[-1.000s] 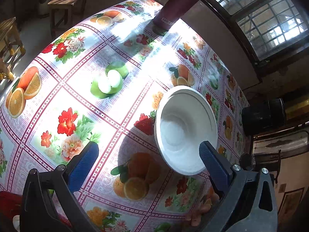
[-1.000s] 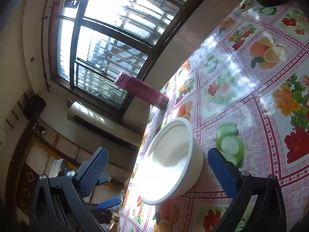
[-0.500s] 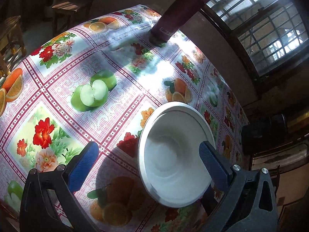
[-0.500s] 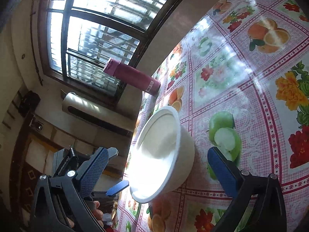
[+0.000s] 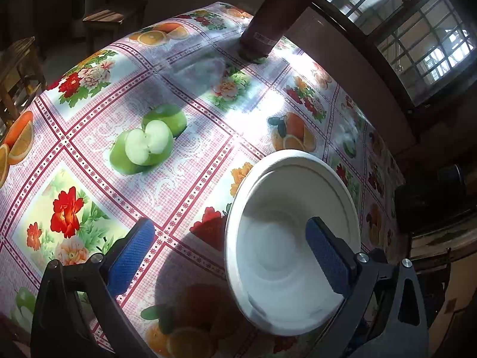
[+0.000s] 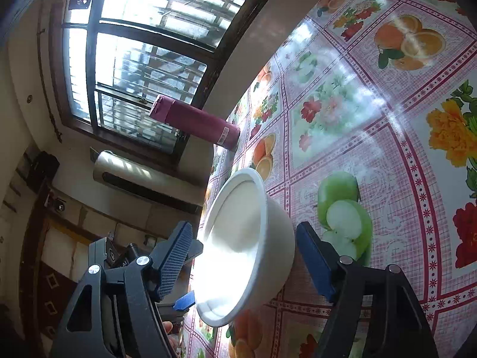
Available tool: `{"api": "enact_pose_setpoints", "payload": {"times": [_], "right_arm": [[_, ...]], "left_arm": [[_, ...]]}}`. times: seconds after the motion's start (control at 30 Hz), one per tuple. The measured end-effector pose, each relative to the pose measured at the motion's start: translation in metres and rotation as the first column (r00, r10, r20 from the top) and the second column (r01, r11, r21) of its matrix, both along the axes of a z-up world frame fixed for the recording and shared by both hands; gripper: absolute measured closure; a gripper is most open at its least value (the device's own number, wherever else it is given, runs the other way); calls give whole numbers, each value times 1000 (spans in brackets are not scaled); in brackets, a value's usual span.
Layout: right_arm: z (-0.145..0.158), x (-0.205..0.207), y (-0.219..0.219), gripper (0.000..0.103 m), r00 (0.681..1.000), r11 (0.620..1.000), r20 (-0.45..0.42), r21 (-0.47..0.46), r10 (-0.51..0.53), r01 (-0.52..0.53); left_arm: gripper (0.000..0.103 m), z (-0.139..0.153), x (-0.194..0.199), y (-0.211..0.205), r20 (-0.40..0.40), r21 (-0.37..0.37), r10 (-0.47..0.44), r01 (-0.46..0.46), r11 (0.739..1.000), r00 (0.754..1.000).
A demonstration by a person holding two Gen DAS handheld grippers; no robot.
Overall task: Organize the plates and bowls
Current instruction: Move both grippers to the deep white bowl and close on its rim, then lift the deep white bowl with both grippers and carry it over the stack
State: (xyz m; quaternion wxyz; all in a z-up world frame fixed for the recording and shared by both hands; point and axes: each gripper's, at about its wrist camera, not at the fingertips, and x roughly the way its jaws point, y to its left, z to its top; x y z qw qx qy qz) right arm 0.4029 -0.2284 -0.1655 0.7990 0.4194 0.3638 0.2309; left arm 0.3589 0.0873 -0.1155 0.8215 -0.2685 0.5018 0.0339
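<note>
**Both grippers wide around the bowl**

We see the white round bowl (image 5: 293,232) sitting on the glossy fruit-and-flower tablecloth (image 5: 167,155). Our left gripper (image 5: 229,256) is spread wide, one blue pad over the bowl's inside. Our right gripper (image 6: 241,262) gapes too, straddling the bowl, gripping nothing. A maroon cylindrical flask (image 6: 193,122) stands near the window.

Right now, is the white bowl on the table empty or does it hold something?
Empty. The left wrist view looks straight into the white bowl and shows only its bare white bottom; the right wrist view also shows nothing inside.
</note>
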Motion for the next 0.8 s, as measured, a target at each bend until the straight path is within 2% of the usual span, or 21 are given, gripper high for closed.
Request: {"api": "enact_pose_setpoints", "payload": {"times": [0.23,0.27,0.3,0.33,0.37,0.43,0.5,0.67,0.8], "right_arm": [[-5,4,4,59,999,998,-37,-62,-16,14],[-5,5,5,72,999,996,-39,-83,-18,15],[-5,5,7,82,999,994,-43,-109,-19,14],[-6,6,9,86,998,990,-52,-139,-22,14],[-8,6,11,96,998,987,-59,-162,-27,17],[-11,6,12,97,996,982,-77,-187,-33,19],[-11,5,11,97,996,982,-76,-186,-39,24],[0,2,12,97,996,971,-80,-239,-42,22],[20,-8,8,97,995,967,-94,-253,-42,17]], "left_arm": [[43,0,4,-7,0,-3,-61,61,998,998],[47,0,4,-7,1,-5,-67,67,998,998],[58,0,4,-8,-1,-1,-73,73,997,997],[65,0,4,-9,-2,1,-81,81,997,997],[68,0,3,-9,-1,-2,-86,86,996,996],[76,1,2,-11,3,5,-97,97,995,995],[80,3,-1,-13,-10,29,-106,106,994,994],[80,14,-23,-21,-9,39,-117,117,992,993],[80,35,-52,-33,-2,71,-142,142,987,990]]}}
